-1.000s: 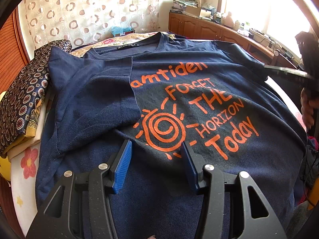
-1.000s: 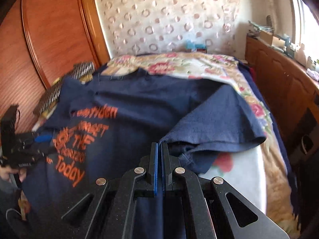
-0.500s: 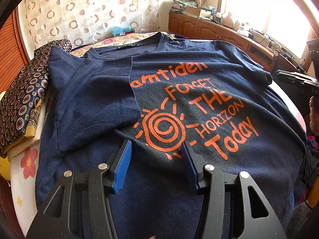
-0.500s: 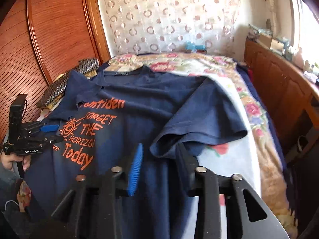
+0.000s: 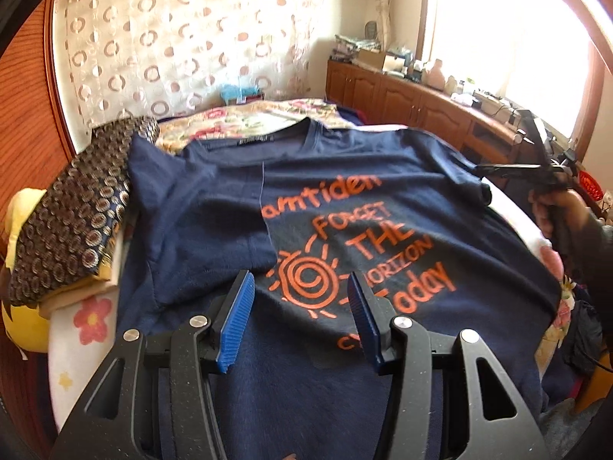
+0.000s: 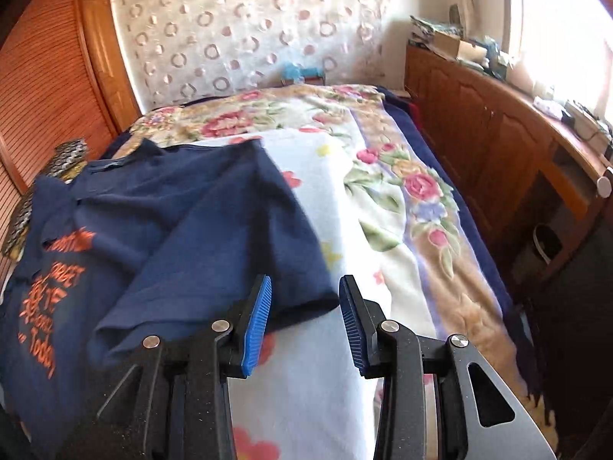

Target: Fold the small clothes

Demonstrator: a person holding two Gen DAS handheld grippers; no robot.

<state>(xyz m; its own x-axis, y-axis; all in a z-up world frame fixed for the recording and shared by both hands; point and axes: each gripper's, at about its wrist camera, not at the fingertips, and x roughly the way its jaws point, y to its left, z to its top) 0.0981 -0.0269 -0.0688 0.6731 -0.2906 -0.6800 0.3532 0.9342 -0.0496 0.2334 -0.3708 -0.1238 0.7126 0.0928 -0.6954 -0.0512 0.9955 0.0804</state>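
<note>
Your right gripper point(image 6: 304, 320) has just let go: its fingers, clamped shut a second ago, now stand partly open and empty, hovering over the hem of the sleeve point(image 6: 245, 253) beside the printed chest of the navy T-shirt point(image 5: 345, 237) on the bed point(image 6: 383, 199). That sleeve is not yet folded in. Your left gripper point(image 5: 299, 318) hangs over the sun print, fingers half open, holding nothing.

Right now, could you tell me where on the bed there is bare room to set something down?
The floral blanket lies bare between the navy T-shirt sleeve and the wooden cabinets, and toward the curtain. The other side is crowded: a patterned folded cloth borders the shirt, which covers the middle.
</note>
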